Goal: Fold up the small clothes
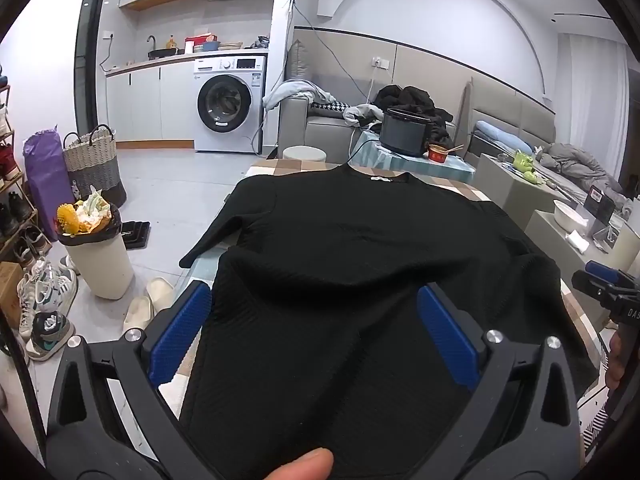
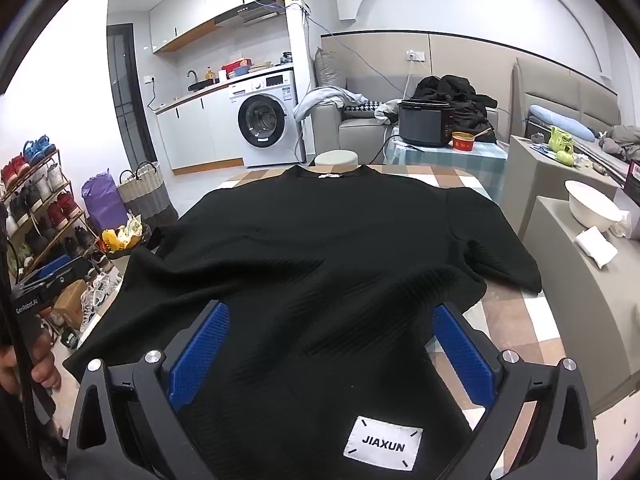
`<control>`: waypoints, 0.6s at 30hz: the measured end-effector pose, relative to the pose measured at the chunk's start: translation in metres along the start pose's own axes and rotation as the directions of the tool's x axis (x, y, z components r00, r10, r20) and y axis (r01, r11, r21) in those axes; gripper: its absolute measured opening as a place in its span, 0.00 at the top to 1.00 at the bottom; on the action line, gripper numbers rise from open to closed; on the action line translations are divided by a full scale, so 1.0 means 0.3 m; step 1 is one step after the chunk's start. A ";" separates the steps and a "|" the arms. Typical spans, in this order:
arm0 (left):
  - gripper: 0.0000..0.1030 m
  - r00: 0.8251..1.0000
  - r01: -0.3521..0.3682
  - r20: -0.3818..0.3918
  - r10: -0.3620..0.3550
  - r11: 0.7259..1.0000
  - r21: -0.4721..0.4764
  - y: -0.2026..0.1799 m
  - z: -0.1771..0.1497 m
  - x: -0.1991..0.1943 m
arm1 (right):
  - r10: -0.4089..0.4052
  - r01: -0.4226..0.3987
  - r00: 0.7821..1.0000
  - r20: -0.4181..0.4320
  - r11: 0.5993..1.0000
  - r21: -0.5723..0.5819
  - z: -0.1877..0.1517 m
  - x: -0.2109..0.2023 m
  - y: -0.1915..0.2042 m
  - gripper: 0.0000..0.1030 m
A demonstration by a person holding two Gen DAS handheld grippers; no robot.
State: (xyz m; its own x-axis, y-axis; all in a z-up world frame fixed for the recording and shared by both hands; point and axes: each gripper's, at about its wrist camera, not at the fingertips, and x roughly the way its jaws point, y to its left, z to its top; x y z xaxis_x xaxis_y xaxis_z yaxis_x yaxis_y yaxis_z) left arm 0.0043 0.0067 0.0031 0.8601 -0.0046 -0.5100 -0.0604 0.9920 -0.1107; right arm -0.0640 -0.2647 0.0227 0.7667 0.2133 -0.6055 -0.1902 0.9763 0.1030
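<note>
A black knit sweater (image 1: 352,240) lies spread flat on a checked table (image 1: 280,166), collar at the far end and hem toward me. Its left sleeve (image 1: 212,236) hangs over the table's left edge. My left gripper (image 1: 314,292) hovers open over the hem's left part, its blue pads (image 1: 180,332) wide apart and not pressing the cloth. My right gripper (image 2: 331,310) is open over the hem's right part of the sweater (image 2: 320,240), above a white "JIAXUN" label (image 2: 383,443). The right sleeve (image 2: 500,264) lies folded on the table. A person's fingertip (image 1: 304,464) shows at the bottom edge.
Left of the table stand a full trash bin (image 1: 100,260), scattered shoes (image 1: 48,300) and a woven basket (image 1: 94,160). Beyond the far end sit a round stool (image 2: 336,158) and a cooker (image 2: 426,122) on a small table. A cabinet with a white bowl (image 2: 592,204) flanks the right.
</note>
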 end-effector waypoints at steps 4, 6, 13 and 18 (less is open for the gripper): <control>0.01 1.000 -0.001 0.001 0.001 1.000 0.001 0.007 -0.004 0.002 | 0.003 -0.003 1.000 0.001 1.000 0.023 0.005 0.002 -0.014 0.00; 0.01 1.000 -0.001 0.001 0.001 1.000 0.004 0.008 -0.005 0.003 | 0.006 -0.006 1.000 0.000 0.999 0.032 0.005 0.001 -0.021 0.00; 0.01 1.000 -0.008 0.005 0.008 1.000 0.007 0.006 -0.002 -0.013 | 0.002 -0.002 1.000 0.001 1.000 0.026 0.001 -0.002 -0.015 0.00; 0.01 1.000 -0.008 0.004 0.008 1.000 0.008 0.010 -0.004 -0.012 | -0.004 0.004 1.000 -0.005 1.000 0.026 -0.002 -0.002 -0.014 0.00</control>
State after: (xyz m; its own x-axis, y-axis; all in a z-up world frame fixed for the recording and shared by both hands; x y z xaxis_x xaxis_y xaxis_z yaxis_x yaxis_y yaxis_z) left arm 0.0003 0.0094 0.0037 0.8616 0.0033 -0.5076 -0.0629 0.9930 -0.1003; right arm -0.0640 -0.2688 0.0220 0.7645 0.2090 -0.6098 -0.1706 0.9779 0.1212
